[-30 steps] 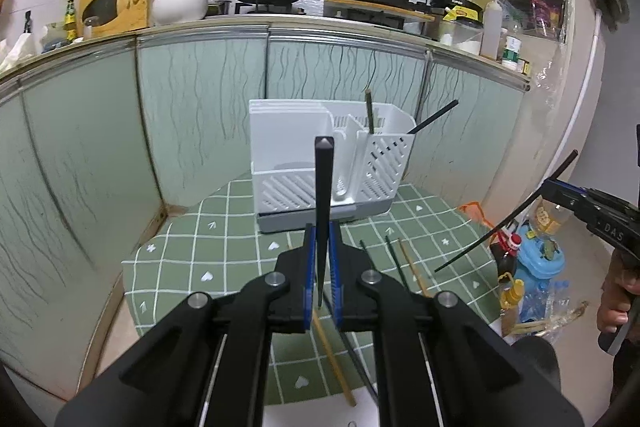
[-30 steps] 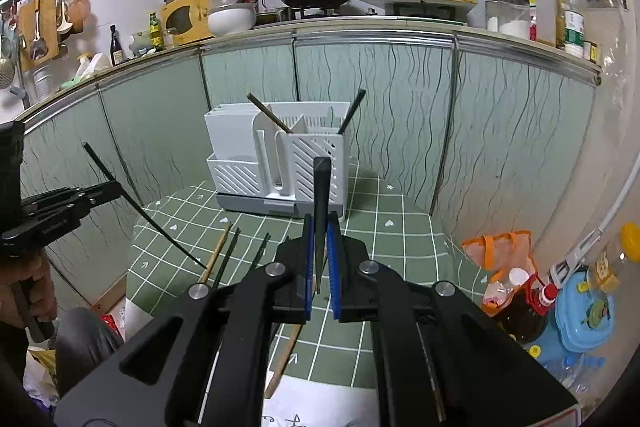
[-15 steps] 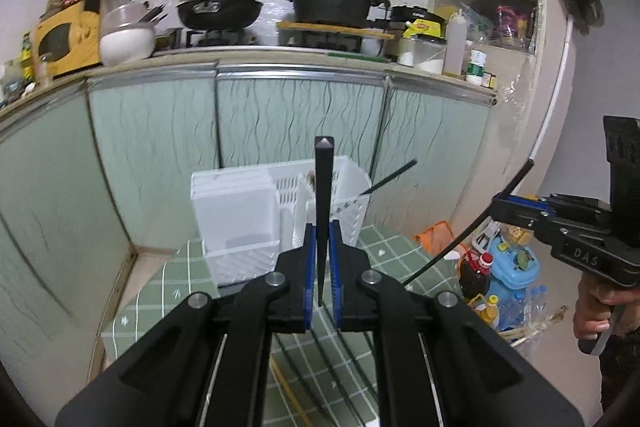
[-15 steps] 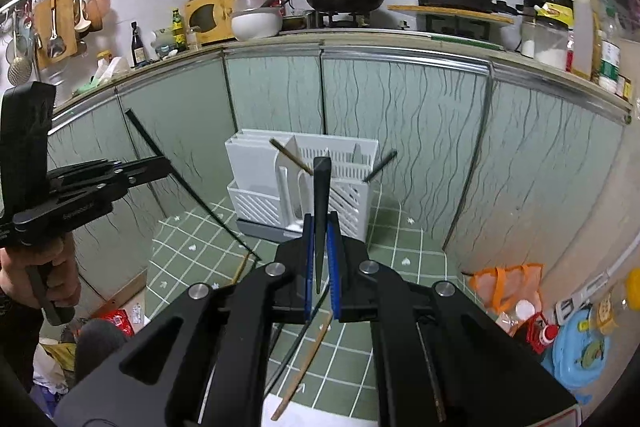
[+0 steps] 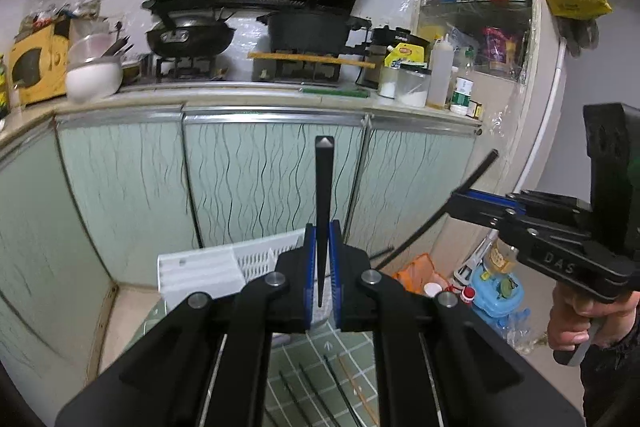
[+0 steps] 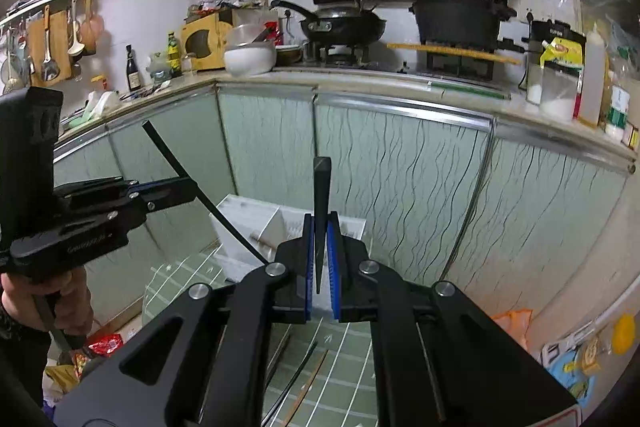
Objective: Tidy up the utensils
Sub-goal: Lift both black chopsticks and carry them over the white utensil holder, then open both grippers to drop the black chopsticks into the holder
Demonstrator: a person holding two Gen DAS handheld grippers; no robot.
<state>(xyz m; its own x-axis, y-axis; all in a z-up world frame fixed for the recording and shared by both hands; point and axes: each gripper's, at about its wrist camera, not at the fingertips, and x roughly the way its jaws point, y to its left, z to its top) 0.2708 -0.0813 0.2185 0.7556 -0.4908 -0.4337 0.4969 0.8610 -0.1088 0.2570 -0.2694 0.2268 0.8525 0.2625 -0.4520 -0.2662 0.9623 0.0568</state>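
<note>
Holding a black chopstick [image 5: 323, 211] tight between its blue pads, the left hand-held gripper [image 5: 321, 281] points it straight ahead, up past the white utensil holder [image 5: 224, 269]. The holder sits just below and behind the pads, on the green tiled table [image 5: 344, 347]. More chopsticks [image 5: 340, 391] lie flat on the table under the gripper, some black and one brown.

The right hand-held gripper [image 6: 319, 267] also pinches a black chopstick [image 6: 321, 207], and it sticks up in front of the same white holder [image 6: 256, 223]. Loose chopsticks [image 6: 296, 383] lie on the table [image 6: 348, 371] below it.

From the left wrist view, the right hand-held gripper [image 5: 470, 201] is off to the right side, with its chopstick [image 5: 444, 211] slanting down toward the holder
</note>
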